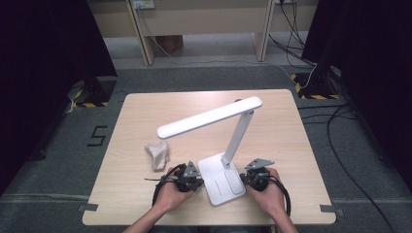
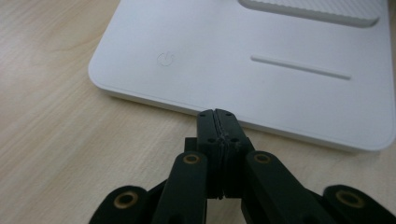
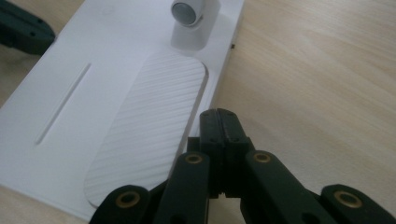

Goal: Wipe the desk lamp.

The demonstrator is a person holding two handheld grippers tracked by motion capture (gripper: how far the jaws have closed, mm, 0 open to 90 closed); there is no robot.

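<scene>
A crumpled beige cloth [image 1: 157, 154] lies left of centre on the wooden table [image 1: 145, 111]. Beside it, the left gripper [image 2: 218, 112], jaws pressed together on nothing, meets the edge of the white desk lamp's base [image 2: 243, 56]. The lamp [image 1: 221, 119] stands near the front edge. At right, the right gripper [image 3: 218, 112], likewise closed and empty, flanks the base's other side.

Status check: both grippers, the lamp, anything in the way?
Left gripper shut, empty, tips at the lamp base edge. Right gripper shut, empty, at the opposite edge. Lamp upright, arm folded out. Crumpled cloth lies clear, to the left.
</scene>
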